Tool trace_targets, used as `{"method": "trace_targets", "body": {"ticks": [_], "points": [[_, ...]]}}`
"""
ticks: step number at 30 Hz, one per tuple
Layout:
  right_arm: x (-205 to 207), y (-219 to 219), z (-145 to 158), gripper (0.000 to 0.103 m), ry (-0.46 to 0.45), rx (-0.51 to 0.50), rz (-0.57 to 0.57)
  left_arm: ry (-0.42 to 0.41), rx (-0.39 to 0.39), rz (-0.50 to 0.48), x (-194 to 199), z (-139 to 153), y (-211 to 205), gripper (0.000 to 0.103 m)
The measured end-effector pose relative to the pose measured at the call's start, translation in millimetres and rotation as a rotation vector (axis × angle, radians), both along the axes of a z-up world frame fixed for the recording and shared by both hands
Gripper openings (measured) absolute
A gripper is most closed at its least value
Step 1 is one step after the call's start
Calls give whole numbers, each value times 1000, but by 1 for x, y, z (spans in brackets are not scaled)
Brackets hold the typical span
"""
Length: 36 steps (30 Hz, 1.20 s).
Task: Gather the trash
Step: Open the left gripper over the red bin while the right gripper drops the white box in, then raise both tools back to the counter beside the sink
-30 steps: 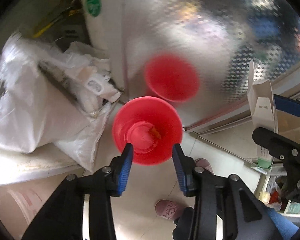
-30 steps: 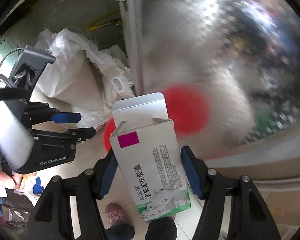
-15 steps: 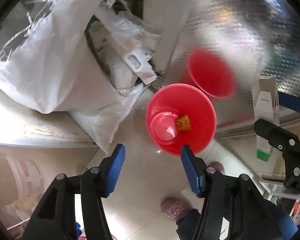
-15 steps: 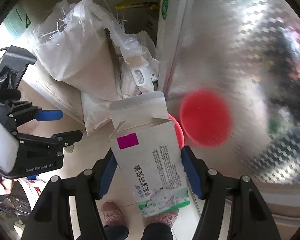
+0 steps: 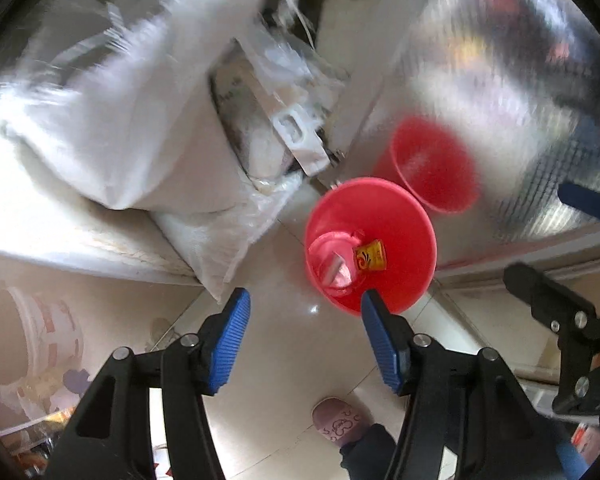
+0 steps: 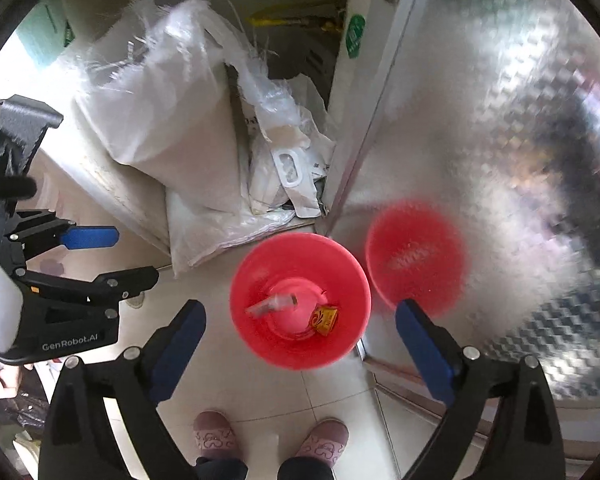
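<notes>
both grippers hang above the tiled floor (image 6: 228, 384), each with its fingers spread and nothing between them. i see the left gripper (image 5: 304, 336) beside the red bin (image 5: 396, 224); the right gripper (image 6: 298, 344) sits directly over the same bin (image 6: 340, 272). the bin stands on the floor, in the corner where the metal door (image 6: 500, 128) meets its white frame (image 6: 350, 120). inside lie a yellow wrapper (image 6: 324, 319) and a clear scrap (image 6: 272, 304), near the bottom. white sacks (image 6: 168, 120) are piled just beside the bin, to its left. pink slippers (image 6: 214, 434) show at the lower edge.
</notes>
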State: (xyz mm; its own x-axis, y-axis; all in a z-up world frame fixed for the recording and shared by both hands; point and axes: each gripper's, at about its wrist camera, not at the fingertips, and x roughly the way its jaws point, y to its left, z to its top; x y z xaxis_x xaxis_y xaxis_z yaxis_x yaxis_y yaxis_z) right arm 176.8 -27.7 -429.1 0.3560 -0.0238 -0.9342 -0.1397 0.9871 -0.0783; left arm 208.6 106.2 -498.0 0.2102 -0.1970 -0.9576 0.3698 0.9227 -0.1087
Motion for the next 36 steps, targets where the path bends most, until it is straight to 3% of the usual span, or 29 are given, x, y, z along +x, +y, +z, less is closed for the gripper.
{"method": "trace_targets", "body": {"ticks": [9, 19, 26, 27, 29, 36], "points": [[-33, 15, 103, 98, -51, -21, 3, -35, 10, -12, -32, 116, 12, 56], [-78, 16, 234, 103, -138, -26, -12, -69, -36, 16, -77, 257, 17, 56], [-87, 3, 301, 103, -211, -22, -43, -130, -67, 20, -90, 335, 5, 56], [-88, 0, 310, 103, -225, -18, -49, -139, -74, 15, -89, 344, 2, 57], [-88, -4, 324, 103, -252, -13, -61, -159, -77, 1, -84, 359, -5, 71], [-73, -35, 356, 103, -320, -10, -108, -234, -58, -70, -55, 406, -42, 79]]}}
